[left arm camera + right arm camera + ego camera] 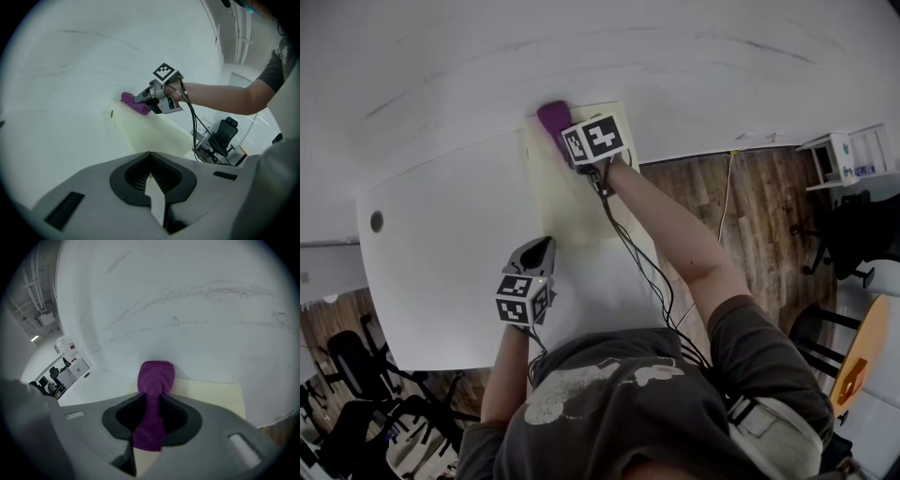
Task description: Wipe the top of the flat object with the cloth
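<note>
A pale yellow flat board (573,204) lies on the white table (441,253), its far edge against the wall. A purple cloth (551,114) rests on the board's far left corner. My right gripper (562,131) is shut on the cloth; in the right gripper view the cloth (154,380) runs from between the jaws onto the board (208,392). My left gripper (540,248) is shut and holds nothing, hovering at the board's near left corner. The left gripper view shows the left gripper (152,180), the board (150,133), the cloth (133,103) and the right gripper (144,100) beyond.
The white wall (609,47) stands directly behind the board. A round cable hole (376,221) sits at the table's left. Black cables (647,277) trail along the right arm. Office chairs (853,234) and a white shelf (846,156) stand on the wooden floor to the right.
</note>
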`<action>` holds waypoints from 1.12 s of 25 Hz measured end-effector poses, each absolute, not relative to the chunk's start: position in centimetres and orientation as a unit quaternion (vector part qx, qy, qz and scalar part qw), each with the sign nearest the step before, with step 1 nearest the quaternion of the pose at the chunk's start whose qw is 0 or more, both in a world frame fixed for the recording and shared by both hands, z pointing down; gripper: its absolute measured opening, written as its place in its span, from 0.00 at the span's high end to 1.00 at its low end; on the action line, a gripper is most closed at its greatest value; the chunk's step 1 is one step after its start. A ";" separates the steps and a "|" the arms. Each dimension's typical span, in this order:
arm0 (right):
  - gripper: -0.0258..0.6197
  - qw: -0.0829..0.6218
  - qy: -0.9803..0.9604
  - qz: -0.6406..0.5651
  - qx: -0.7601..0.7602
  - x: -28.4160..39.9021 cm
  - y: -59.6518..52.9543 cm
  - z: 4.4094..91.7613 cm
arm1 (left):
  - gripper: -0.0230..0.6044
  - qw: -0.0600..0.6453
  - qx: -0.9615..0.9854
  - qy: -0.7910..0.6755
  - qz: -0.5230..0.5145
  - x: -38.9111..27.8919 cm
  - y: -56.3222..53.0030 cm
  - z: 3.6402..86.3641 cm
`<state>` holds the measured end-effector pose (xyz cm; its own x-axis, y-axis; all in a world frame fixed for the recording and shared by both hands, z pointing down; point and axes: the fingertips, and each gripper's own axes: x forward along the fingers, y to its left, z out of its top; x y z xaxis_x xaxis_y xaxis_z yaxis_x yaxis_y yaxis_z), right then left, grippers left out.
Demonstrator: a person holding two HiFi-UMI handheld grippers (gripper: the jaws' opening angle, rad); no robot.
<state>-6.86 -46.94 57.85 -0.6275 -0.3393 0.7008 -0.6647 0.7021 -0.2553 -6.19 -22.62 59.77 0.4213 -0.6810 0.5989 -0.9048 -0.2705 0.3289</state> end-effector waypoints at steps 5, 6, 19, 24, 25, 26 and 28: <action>0.81 0.319 -0.857 0.258 0.313 -3.9 -47.8 57.9 | 0.97 0.313 0.778 -0.515 0.179 -5.9 -22.6 59.7; 0.81 0.318 -0.855 0.259 0.317 -3.3 -47.9 57.9 | 0.97 0.312 0.778 -0.516 0.179 -5.9 -22.6 59.6; 0.81 0.305 -0.836 0.274 0.365 2.4 -50.1 58.3 | 0.97 0.306 0.775 -0.521 0.186 -5.6 -22.7 59.8; 0.81 0.295 -0.828 0.286 0.382 4.3 -50.6 58.2 | 0.97 0.309 0.775 -0.521 0.181 -5.5 -22.7 59.7; 0.81 0.294 -0.827 0.288 0.384 4.6 -50.7 58.2 | 0.97 0.311 0.775 -0.520 0.180 -5.5 -22.7 59.7; 0.81 0.293 -0.826 0.288 0.386 4.8 -50.8 58.3 | 0.97 0.310 0.775 -0.519 0.182 -5.5 -22.7 59.7; 0.81 0.293 -0.824 0.286 0.391 5.3 -50.9 58.2 | 0.97 0.298 0.778 -0.518 0.195 -5.4 -22.6 59.7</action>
